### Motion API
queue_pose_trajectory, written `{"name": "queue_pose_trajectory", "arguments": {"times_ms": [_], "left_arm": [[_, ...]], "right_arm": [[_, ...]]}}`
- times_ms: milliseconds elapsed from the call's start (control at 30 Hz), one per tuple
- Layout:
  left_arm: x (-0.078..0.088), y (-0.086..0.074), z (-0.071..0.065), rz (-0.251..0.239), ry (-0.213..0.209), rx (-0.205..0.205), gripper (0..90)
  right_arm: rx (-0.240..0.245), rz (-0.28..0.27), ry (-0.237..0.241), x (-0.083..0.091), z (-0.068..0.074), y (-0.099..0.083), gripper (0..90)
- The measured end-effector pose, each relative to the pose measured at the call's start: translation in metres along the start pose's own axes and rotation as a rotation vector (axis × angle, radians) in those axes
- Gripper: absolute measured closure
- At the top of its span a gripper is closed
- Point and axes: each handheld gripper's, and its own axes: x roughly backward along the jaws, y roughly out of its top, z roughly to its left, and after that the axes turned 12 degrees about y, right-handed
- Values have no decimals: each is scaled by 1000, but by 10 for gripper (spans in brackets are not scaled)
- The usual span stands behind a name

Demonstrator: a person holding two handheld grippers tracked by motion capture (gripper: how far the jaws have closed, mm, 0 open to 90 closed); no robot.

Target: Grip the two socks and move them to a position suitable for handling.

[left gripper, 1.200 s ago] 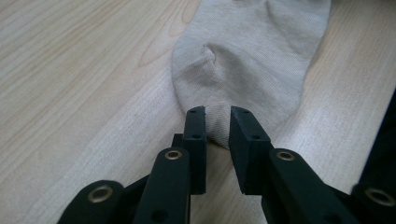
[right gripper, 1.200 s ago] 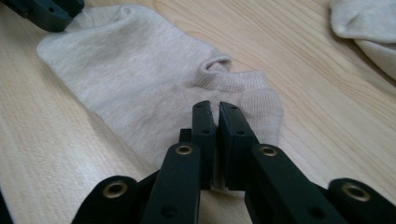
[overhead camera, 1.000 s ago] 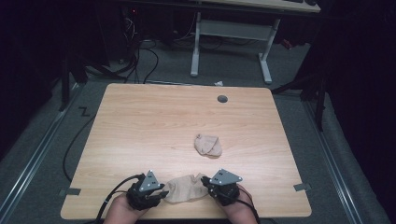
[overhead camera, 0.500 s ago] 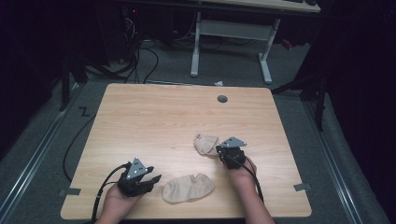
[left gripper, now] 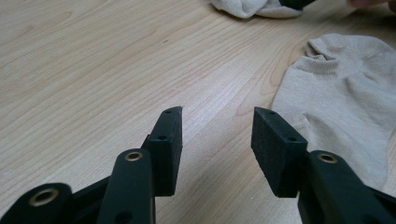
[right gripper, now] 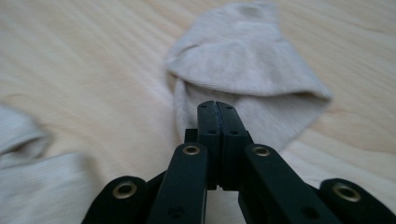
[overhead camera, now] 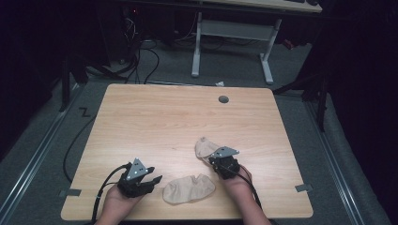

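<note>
Two beige ankle socks lie on the wooden table [overhead camera: 164, 122]. One sock [overhead camera: 188, 188] is spread flat near the front edge. In the left gripper view this flat sock [left gripper: 341, 107] is just right of my open left gripper [left gripper: 217, 126], whose jaws are empty. My left gripper [overhead camera: 154, 182] rests to the left of that sock. The other sock [overhead camera: 204, 147] is crumpled and folded near the middle. My right gripper [overhead camera: 212, 159] is shut, tips at the folded sock's [right gripper: 247, 70] near edge. I see nothing between the jaws of my right gripper [right gripper: 217, 107].
A round grey cable hole [overhead camera: 223, 99] sits near the table's far edge. Tape marks [overhead camera: 69, 192] stick to the front corners. Behind the table stand a white desk frame [overhead camera: 232, 42] and floor cables. The flat sock's cuff [right gripper: 32, 177] lies left of my right gripper.
Both grippers were at the flat sock a second ago. My right gripper has moved away to the folded sock. My left gripper has let go, opened and drawn slightly left.
</note>
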Motion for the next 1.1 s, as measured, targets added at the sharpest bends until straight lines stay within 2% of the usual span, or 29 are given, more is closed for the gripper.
{"name": "queue_pose_trajectory", "arguments": {"times_ms": [133, 200, 300, 367, 500, 633, 800, 867, 1000, 1100], "left_arm": [[0, 0, -1, 0, -3, -5, 536], [0, 0, -1, -1, -5, -5, 536], [1, 1, -1, -1, -7, -6, 536], [1, 0, 0, -3, -7, -4, 536], [0, 0, 0, 1, -5, -6, 536], [-1, 0, -2, 8, -7, -13, 536], [-1, -1, -2, 9, -9, -13, 537], [-2, -1, -2, 10, -8, -13, 537], [-1, -1, -3, 9, -8, -15, 537], [-1, 0, -3, 9, -9, -19, 537]], "right_arm": [[14, -4, 56, -2, 18, 0, 888], [44, 0, 68, -7, 28, 3, 884], [53, 4, 69, -9, 29, 5, 873], [61, -4, 52, -8, 30, 9, 846], [55, -53, 21, -8, 26, 24, 768], [34, -74, 15, -18, 21, 36, 664], [16, -26, 15, -31, 18, 38, 599], [28, -10, 7, -34, 17, 38, 629], [24, 0, 1, -35, 17, 37, 791], [31, -19, -10, -32, 19, 37, 829]]}}
